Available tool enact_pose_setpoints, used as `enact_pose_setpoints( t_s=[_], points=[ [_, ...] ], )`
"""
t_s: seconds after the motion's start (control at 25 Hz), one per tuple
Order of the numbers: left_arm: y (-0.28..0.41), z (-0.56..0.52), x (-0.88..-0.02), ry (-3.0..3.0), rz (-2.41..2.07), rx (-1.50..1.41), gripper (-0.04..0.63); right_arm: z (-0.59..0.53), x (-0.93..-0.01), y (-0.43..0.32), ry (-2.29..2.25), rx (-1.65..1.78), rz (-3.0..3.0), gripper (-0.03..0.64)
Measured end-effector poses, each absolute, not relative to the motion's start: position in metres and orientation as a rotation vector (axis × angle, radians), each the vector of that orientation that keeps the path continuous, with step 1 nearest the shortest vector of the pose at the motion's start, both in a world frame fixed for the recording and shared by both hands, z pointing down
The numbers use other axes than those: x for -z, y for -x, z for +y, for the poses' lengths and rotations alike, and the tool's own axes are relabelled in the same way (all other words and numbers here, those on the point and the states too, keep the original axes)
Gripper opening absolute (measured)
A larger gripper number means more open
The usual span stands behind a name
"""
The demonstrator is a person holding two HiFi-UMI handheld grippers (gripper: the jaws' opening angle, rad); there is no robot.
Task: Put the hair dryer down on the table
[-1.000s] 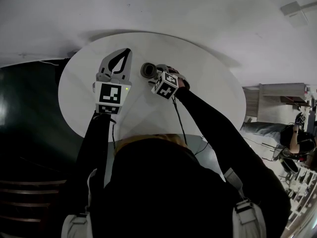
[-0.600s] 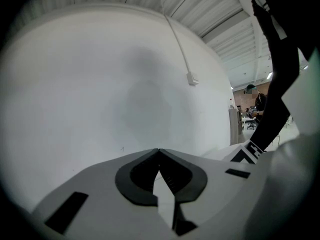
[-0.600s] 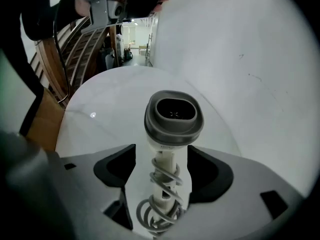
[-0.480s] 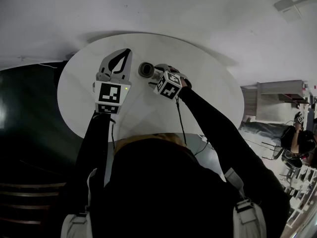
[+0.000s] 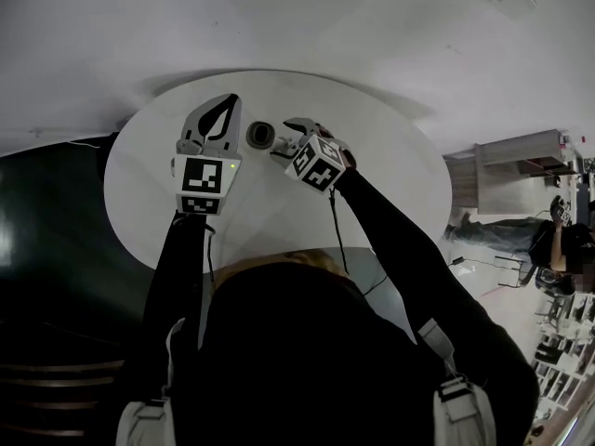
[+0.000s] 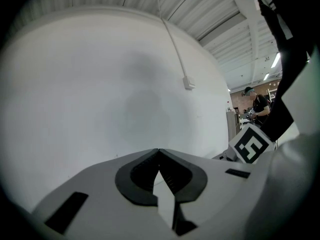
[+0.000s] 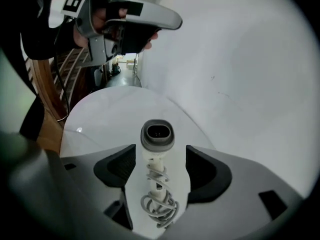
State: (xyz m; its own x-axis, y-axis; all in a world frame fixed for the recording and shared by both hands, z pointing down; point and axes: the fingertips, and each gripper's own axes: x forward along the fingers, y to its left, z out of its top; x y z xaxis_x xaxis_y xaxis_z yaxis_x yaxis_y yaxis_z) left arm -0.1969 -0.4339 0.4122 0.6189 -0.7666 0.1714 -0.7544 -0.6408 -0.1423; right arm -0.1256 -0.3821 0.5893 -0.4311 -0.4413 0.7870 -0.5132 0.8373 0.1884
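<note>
The hair dryer [image 5: 260, 135] lies on the round white table [image 5: 390, 184], just left of my right gripper [image 5: 286, 137]. In the right gripper view the dryer [image 7: 157, 134] points its grey nozzle away from me, and its coiled grey cord [image 7: 159, 204] sits low between the jaws. My right gripper [image 7: 160, 169] is open, with a gap between each dark pad [image 7: 117, 166] and the dryer. My left gripper [image 5: 230, 105] hovers over the table to the dryer's left. It is shut and holds nothing [image 6: 159, 156].
The table edge [image 7: 75, 119] curves round on the left, with dark floor [image 5: 56, 230] and wooden steps beyond it. A white wall stands behind the table. At the far right are a person [image 5: 558, 249] and pale furniture [image 5: 521, 151].
The right gripper's jaws now stand apart, and the dryer rests on the table free of them. The left gripper has hardly moved. The head view has tilted slightly.
</note>
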Motion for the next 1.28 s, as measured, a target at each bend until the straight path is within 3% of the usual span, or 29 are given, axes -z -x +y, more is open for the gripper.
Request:
enact_pose_setpoints(
  t_s=[0.96, 1.28],
  points=[
    [0.103, -0.403, -0.384, 2.717, 1.377, 0.342, 0.017, -0.386, -0.422, 0.025, -1.233, -0.099, -2.520, 0.311],
    [0.066, -0.382, -0.373, 2.698, 1.389, 0.275, 0.017, -0.374, -0.383, -0.028, -1.438, 0.017, -2.590, 0.260]
  ],
)
